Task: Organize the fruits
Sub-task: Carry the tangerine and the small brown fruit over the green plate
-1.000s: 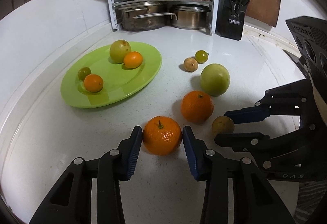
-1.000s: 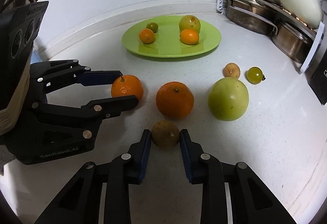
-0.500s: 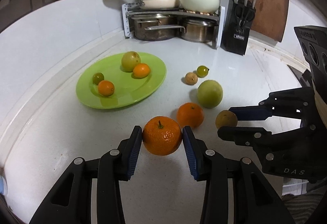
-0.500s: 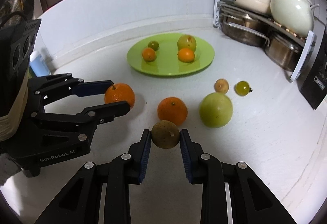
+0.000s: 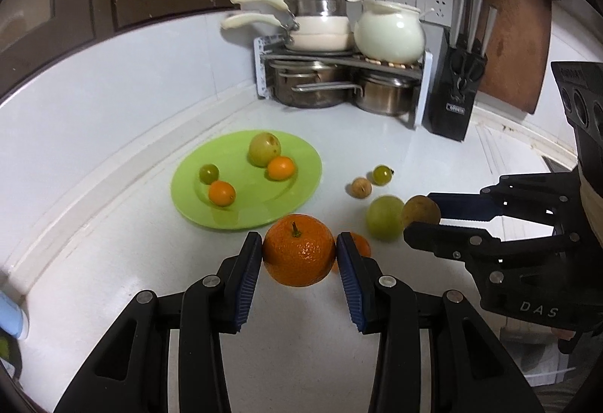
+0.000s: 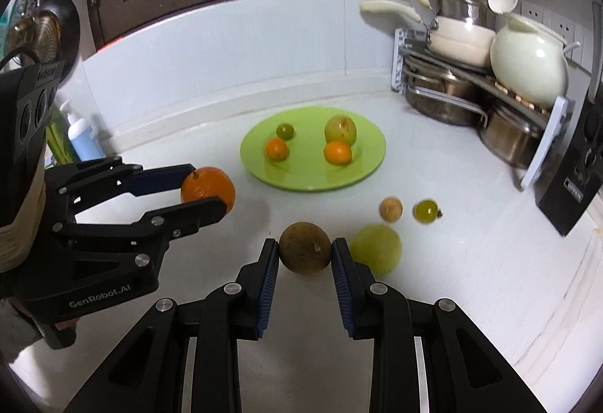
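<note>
Both tongs are carrying fruit above the white surface. My left tongs are clamped on a mandarin, one blue pad on each side at its widest part, stem facing up. My right tongs are closed nearly all the way on a small brown round fruit, again pinched across its middle.

I judge the mandarin to be light, with a soft, dimpled skin that gives the pads good bite but would bruise under a hard squeeze. The brown fruit looks firmer and smoother, so it seems likelier to roll out if the pads sit off centre. Gripping across the widest part suits both.

Ahead lies a green plate already holding four small fruits, two orange and two greenish. Loose on the surface between the plate and my tongs are a large green fruit, a small tan one, a small dark green one and another orange, partly hidden behind my left tongs.
</note>
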